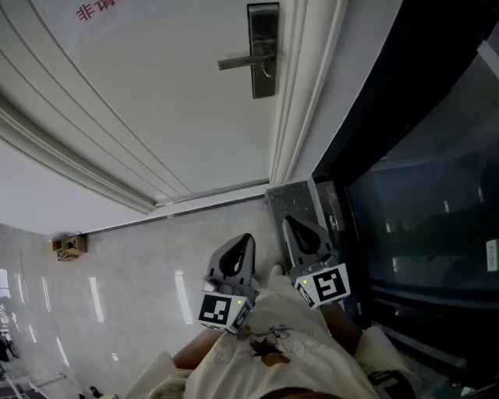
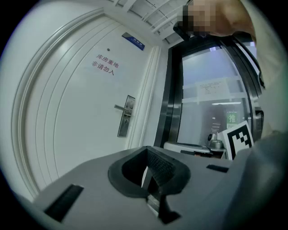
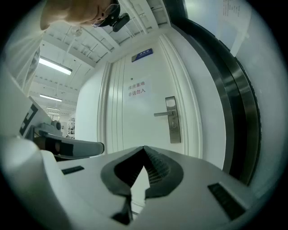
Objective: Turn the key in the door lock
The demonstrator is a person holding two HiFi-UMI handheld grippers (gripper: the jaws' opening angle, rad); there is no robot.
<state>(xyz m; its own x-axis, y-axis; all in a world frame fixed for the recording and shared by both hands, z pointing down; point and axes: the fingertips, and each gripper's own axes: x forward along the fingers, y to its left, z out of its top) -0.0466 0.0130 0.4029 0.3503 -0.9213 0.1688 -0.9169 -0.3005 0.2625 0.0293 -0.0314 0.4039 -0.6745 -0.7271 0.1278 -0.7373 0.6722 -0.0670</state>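
A white door carries a metal lock plate [image 1: 263,51] with a lever handle [image 1: 242,61] that points left. Just under the lever a small dark shape [image 1: 267,72] may be the key; it is too small to tell. The same plate shows far ahead in the left gripper view [image 2: 126,116] and the right gripper view [image 3: 173,119]. My left gripper [image 1: 246,238] and right gripper [image 1: 287,221] hang side by side low near my body, well short of the door. Both point at the door, both are shut, and neither holds anything.
A dark glass panel in a black frame [image 1: 421,195] stands right of the door. A metal floor plate [image 1: 300,195] lies at the door's foot. A small brown object [image 1: 70,246] sits on the floor by the wall at left. A red-lettered notice [image 1: 95,9] is on the door.
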